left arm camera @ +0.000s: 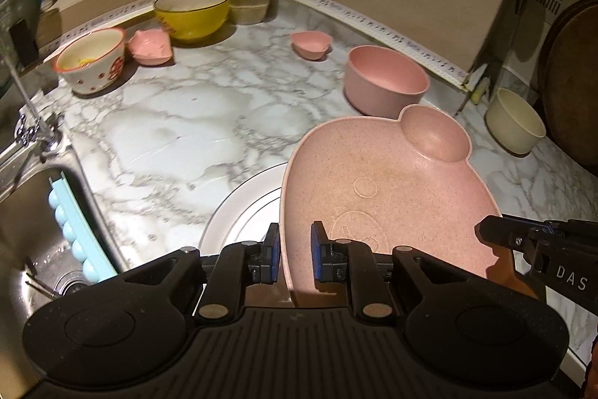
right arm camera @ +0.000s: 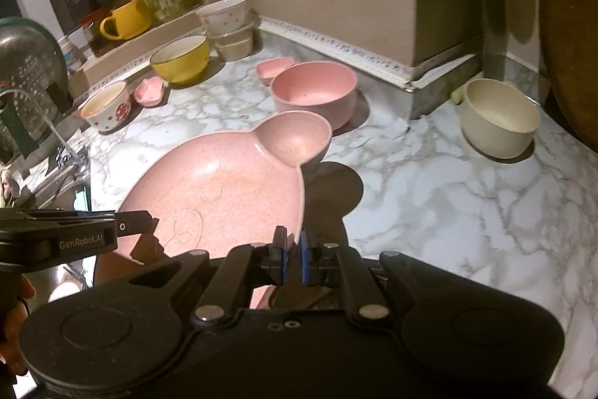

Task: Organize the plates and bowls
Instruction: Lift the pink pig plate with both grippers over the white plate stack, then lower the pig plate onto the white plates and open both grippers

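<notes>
Two tools, left tool [left arm camera: 295, 255] and right tool [right arm camera: 293, 258], grip the pink pig plate [left arm camera: 385, 189].

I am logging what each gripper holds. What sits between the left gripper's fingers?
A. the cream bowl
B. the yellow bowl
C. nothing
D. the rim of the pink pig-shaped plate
D: in the left wrist view the left gripper straddles the near rim of the pink pig-shaped plate, one pad on each side.

You work under warm, dim indoor light from above; the marble counter [right arm camera: 467, 212] shines pale while the edges fall dark. The pink plate [right arm camera: 231, 189] casts a heavy shadow to its right. Fisheye bending curves the walls, and far corners blur.
</notes>
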